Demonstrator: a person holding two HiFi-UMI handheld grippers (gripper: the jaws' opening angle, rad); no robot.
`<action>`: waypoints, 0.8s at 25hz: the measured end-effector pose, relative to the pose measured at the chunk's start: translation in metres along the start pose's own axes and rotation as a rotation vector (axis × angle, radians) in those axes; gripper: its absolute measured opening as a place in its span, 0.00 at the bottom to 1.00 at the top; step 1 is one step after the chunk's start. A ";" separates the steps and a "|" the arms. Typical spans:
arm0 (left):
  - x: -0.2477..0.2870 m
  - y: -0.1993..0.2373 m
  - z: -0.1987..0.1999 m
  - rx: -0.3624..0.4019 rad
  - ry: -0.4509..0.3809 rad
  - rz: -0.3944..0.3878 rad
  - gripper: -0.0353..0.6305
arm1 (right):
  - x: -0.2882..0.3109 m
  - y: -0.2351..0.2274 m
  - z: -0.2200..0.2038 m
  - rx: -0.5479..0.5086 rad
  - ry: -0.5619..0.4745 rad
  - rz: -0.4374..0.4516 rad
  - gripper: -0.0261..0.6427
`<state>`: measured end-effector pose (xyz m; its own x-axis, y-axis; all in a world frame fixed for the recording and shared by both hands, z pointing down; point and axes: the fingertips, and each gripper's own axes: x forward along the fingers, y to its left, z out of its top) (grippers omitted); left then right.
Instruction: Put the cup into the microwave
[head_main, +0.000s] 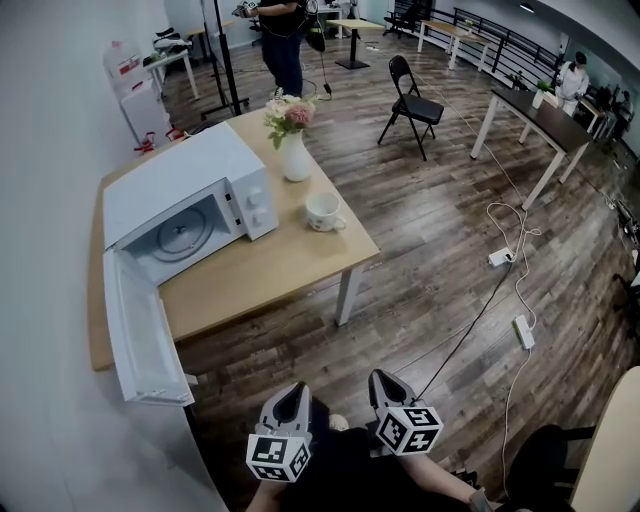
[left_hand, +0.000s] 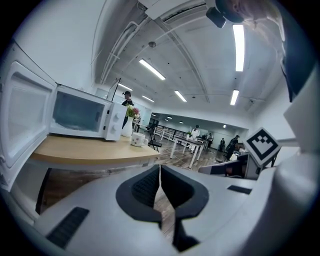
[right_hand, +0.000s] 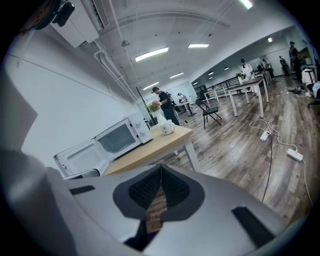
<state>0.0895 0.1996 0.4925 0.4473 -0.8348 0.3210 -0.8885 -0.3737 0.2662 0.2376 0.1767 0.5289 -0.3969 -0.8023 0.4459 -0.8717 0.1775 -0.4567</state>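
Cup (head_main: 323, 211) waits on the table (head_main: 260, 275) beside the microwave (head_main: 170, 185), its door (head_main: 140, 335) already open for loading; left gripper (head_main: 292, 392) and right gripper (head_main: 386, 382) hover well apart from it, jaws pressed together, empty

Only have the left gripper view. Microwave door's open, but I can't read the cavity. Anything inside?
Observer: Head view looks down into the microwave. Only its round turntable shows in there, nothing on it.
Operator: OK. Right claw? I only see its marker cube.
Observer: Right gripper view shows the right claw shut, pads together, nothing held between them.
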 end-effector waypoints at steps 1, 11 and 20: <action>0.001 -0.002 0.000 0.003 0.003 -0.005 0.07 | -0.001 -0.002 0.000 0.006 -0.002 -0.006 0.03; 0.016 0.001 0.003 0.010 0.000 -0.027 0.07 | 0.001 -0.017 0.010 0.025 -0.038 -0.051 0.03; 0.041 0.024 0.014 0.012 -0.005 -0.009 0.07 | 0.030 -0.017 0.025 0.017 -0.046 -0.053 0.03</action>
<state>0.0847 0.1505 0.4993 0.4551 -0.8331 0.3143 -0.8855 -0.3862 0.2584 0.2476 0.1353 0.5307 -0.3364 -0.8357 0.4340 -0.8860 0.1248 -0.4465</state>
